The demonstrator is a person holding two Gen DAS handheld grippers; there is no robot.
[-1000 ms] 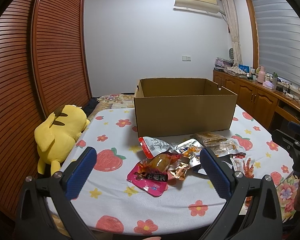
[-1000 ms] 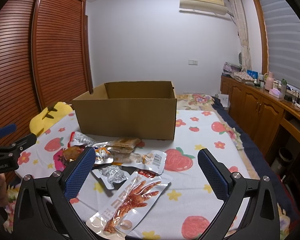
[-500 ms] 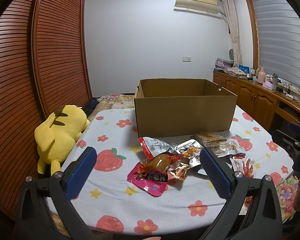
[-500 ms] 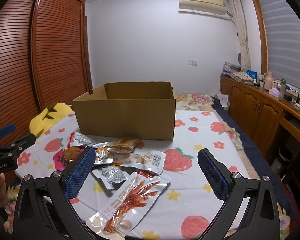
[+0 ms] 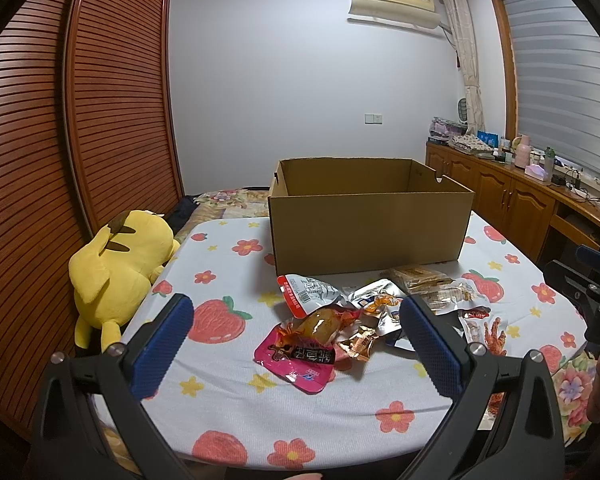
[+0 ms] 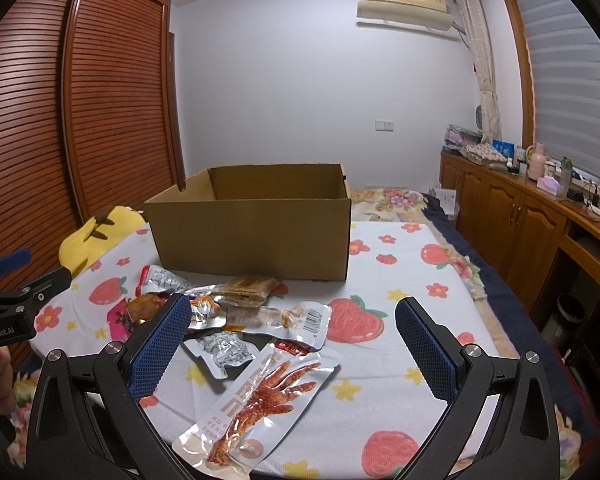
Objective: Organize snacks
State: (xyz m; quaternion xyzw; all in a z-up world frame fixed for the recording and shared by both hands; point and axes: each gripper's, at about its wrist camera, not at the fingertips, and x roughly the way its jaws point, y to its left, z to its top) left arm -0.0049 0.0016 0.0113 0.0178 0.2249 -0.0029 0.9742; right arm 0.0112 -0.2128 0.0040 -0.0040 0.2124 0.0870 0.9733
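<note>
1. Nearest me, the left gripper and the right gripper both hover low over the near edge of the table, jaws wide apart and holding nothing.
2. The step in hand looks like the first pick. I would take a packet from the edge of the heap, pinch it by a flat sealed margin, and lift straight up so its neighbours do not drag along.
3. Just ahead of the right gripper lies the chicken-foot packet, long, clear and glossy, angled toward the camera and apart from most of the pile: an easy first choice.
4. Ahead of the left gripper sits a pink packet with a brown snack resting partly on it.
5. Beyond them the snacks overlap in a crinkled silver-and-orange heap, slippery-looking.
6. Farther back stands the open cardboard box; nothing shows inside it.
7. At the left edge slumps a yellow plush toy.
</note>
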